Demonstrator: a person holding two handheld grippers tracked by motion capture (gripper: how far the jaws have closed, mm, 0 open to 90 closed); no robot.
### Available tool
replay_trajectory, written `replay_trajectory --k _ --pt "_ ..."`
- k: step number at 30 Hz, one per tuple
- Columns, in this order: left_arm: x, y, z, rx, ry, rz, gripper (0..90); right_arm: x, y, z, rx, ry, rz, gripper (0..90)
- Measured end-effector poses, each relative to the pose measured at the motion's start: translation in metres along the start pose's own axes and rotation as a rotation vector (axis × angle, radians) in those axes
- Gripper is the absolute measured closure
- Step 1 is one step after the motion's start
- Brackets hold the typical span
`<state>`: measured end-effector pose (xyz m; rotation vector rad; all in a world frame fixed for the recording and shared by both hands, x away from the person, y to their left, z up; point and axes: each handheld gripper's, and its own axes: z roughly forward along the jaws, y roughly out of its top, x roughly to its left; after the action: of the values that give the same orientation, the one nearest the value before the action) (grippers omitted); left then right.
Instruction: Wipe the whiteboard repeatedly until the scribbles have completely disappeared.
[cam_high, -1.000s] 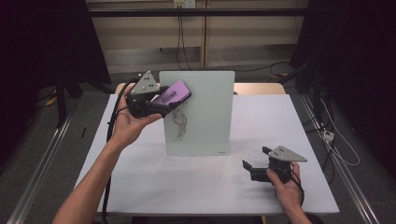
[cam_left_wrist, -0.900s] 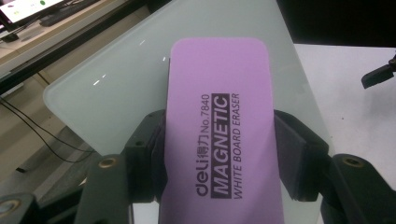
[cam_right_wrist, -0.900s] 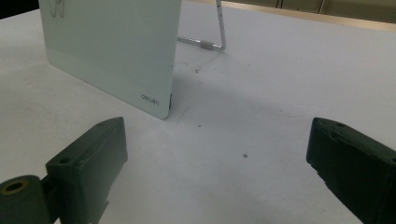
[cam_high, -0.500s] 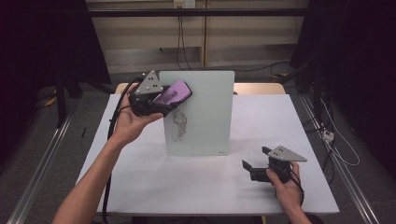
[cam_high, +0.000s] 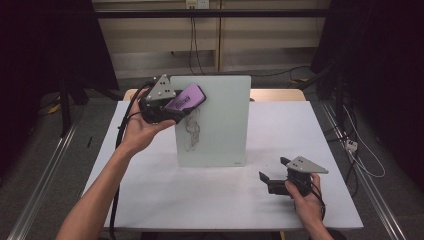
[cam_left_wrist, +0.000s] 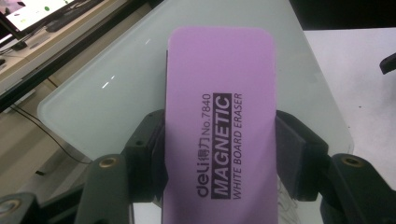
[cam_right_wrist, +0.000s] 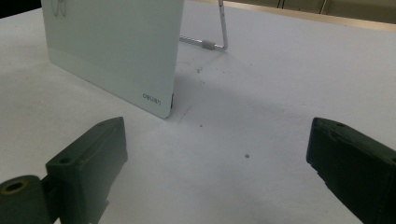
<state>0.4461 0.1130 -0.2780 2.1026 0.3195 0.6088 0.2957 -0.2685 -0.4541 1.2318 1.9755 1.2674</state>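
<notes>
Purple eraser (cam_left_wrist: 219, 121) with black lettering; pale frosted-green board (cam_high: 215, 120) with dark scribble; white table (cam_high: 310, 130); black grippers, grey top plates.

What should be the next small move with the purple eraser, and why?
Probably press the eraser flat against the whiteboard and wipe down over the scribble. The left gripper is shut on the eraser at the board's upper left; the drawing sits just below, still unwiped.

Glossy glass board (cam_high: 215, 120); matt purple plastic eraser (cam_left_wrist: 219, 116)
</notes>
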Motion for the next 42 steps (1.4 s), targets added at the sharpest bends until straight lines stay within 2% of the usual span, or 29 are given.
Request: replay_trajectory --k 15,19,30,31,35,39,42 --pt "-0.008 -0.010 0.005 0.018 -0.012 0.004 41.1 0.001 0.000 0.000 0.000 0.001 -0.003 5.4" --pt "-0.011 -0.014 0.006 0.032 -0.015 0.015 41.1 0.001 0.000 0.000 0.000 0.003 -0.005 5.4" --pt "-0.018 -0.027 0.007 0.067 -0.031 0.013 41.0 0.001 0.000 0.000 0.001 0.003 -0.005 5.4" --pt "-0.018 -0.027 0.007 0.078 -0.044 0.012 41.0 0.001 0.000 0.000 0.000 0.003 -0.006 5.4" --pt "-0.022 -0.031 0.009 0.080 -0.040 0.020 41.0 0.001 0.000 0.000 0.001 0.003 -0.006 5.4" --pt "-0.026 -0.036 0.011 0.082 -0.050 0.009 41.0 0.001 0.000 0.001 0.002 0.002 -0.007 5.4" --pt "-0.033 -0.039 0.015 0.103 -0.051 0.024 40.9 0.001 0.000 0.001 0.004 0.004 -0.007 5.4"
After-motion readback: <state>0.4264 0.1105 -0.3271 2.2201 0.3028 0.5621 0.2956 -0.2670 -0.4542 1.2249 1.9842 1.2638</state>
